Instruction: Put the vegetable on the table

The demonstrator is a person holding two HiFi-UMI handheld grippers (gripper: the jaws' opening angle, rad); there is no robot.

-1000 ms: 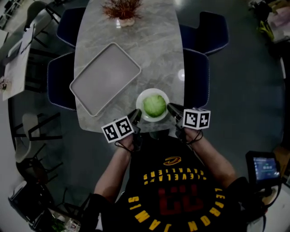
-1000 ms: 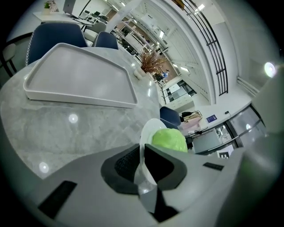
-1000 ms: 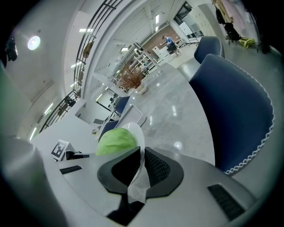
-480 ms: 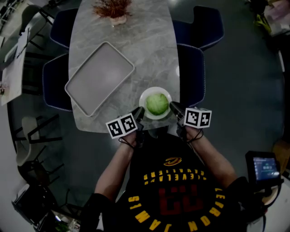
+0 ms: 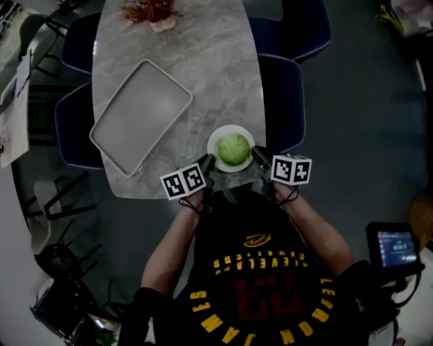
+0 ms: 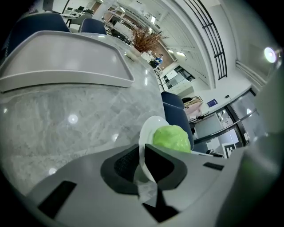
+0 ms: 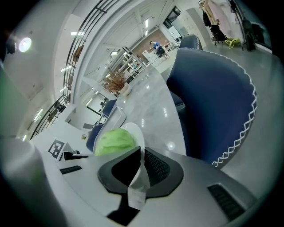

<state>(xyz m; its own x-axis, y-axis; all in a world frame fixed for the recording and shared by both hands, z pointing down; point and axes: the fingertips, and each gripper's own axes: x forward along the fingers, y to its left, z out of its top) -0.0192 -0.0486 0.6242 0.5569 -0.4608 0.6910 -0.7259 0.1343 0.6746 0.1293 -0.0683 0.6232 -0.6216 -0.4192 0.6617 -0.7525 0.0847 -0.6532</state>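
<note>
A green cabbage [image 5: 233, 149] lies on a white plate [image 5: 217, 139] above the near right corner of the grey marble table [image 5: 203, 74]. My left gripper [image 5: 209, 163] is shut on the plate's left rim [image 6: 144, 146], and my right gripper [image 5: 256, 153] is shut on its right rim [image 7: 138, 166]. In the left gripper view the cabbage [image 6: 172, 137] sits just past the jaws; in the right gripper view the cabbage [image 7: 114, 141] is left of the jaws. Whether the plate rests on the table or hangs just over it I cannot tell.
A large grey tray [image 5: 140, 115] lies on the table's left half. A dried-plant decoration [image 5: 150, 13] stands at the far end. Dark blue chairs [image 5: 287, 94] line both long sides. A device with a lit screen [image 5: 394, 249] sits at the lower right.
Both grippers and the plate with the cabbage have stayed together while the table has shifted left and down in the head view; the plate now sits further in over the table's corner.
</note>
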